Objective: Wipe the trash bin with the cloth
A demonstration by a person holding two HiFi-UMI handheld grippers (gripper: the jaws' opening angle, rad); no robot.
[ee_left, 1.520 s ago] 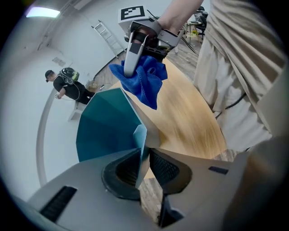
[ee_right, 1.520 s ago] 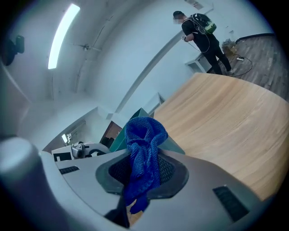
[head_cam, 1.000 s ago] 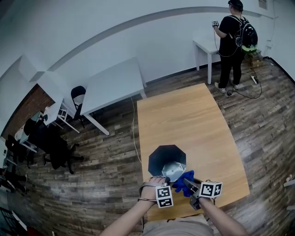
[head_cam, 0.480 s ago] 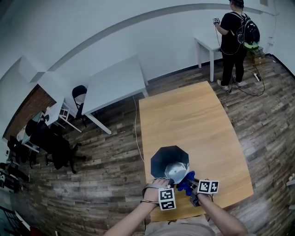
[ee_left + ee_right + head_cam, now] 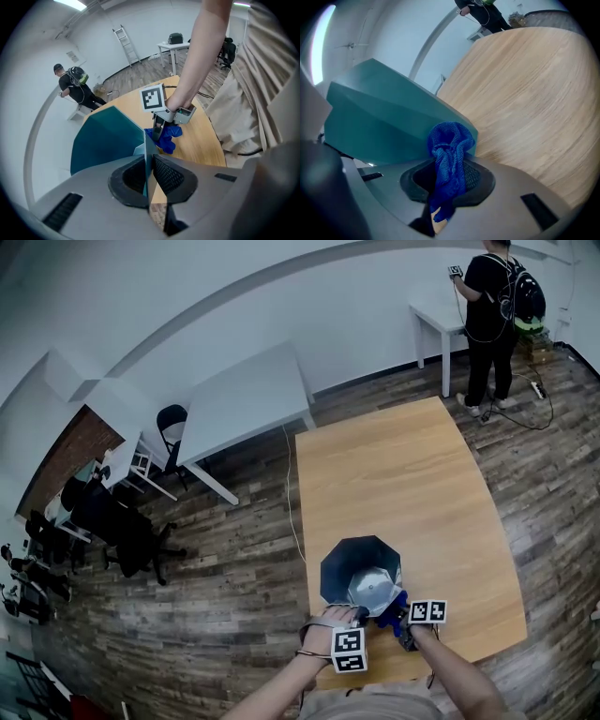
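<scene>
1. The right hand-held gripper (image 5: 447, 180) has its jaws closed tight on the bunched blue cloth (image 5: 449, 145). Over the last second it has come down the near outer wall of the trash bin (image 5: 349, 563), and the cloth now presses low on that wall, close to where the bin meets the bench (image 5: 403, 484).
2. The left hand-held gripper (image 5: 147, 176) has stayed put. Its jaws are almost together, pinching the bin's thin rim on the side nearest the person and steadying it.
3. This looks like the bottom of one downward wipe. Only this near face seems covered so far; the bin's other faces probably still need the cloth.
4. The bin stands mouth-up at the near end of the bench, its faceted teal walls towards both hand-held grippers.
5. Nothing else stands on the bench beyond the bin. Far beyond it a person (image 5: 494, 306) stands at a white table, and another white table (image 5: 244, 404) and black chairs (image 5: 169, 423) sit well off to the bin's left.
6. The likeliest obstacle is the left hand-held gripper itself — it blocks the stretch of rim it clamps, just beside the cloth.
</scene>
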